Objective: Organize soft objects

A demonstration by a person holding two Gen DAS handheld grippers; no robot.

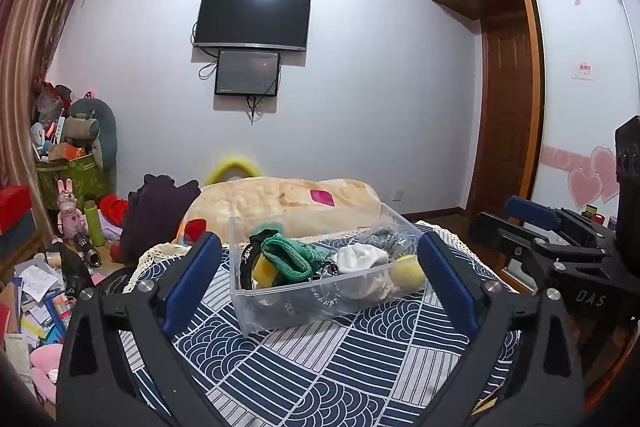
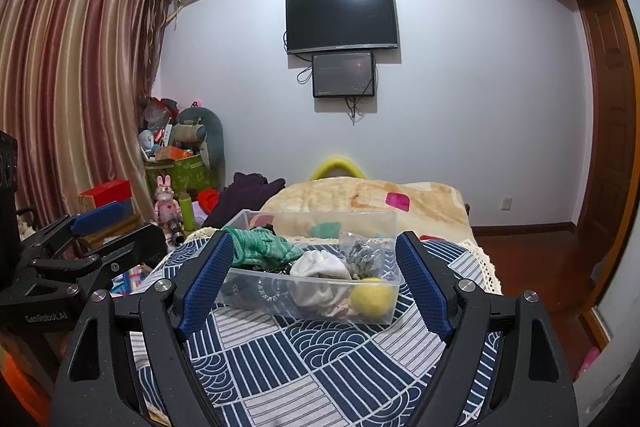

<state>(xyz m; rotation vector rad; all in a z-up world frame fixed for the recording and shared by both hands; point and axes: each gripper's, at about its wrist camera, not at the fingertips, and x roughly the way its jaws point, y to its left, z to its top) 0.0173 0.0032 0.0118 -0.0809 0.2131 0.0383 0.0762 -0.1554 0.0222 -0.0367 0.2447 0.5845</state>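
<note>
A clear plastic bin [image 1: 280, 315] [image 2: 384, 227] sits on the blue-and-white patterned cloth. It holds a green knit glove [image 1: 286, 255] [image 2: 260, 247], a white cloth [image 1: 360, 257] [image 2: 320, 265], a yellow ball [image 1: 412, 271] [image 2: 372, 297], a yellow sponge [image 1: 266, 273] and a clear bag of grey bits [image 2: 362, 253]. My left gripper [image 1: 318, 279] is open and empty, just short of the bin. My right gripper [image 2: 316, 287] is open and empty, its fingers to either side of the bin's near wall. Each gripper shows at the edge of the other's view.
The patterned cloth [image 1: 320, 367] covers a table with a lace border. Behind it lies a beige blanket [image 1: 288, 199] and dark clothing [image 1: 156, 211]. Toys, boxes and papers clutter the floor at left [image 1: 48, 287]. A TV [image 1: 252, 19] hangs on the far wall.
</note>
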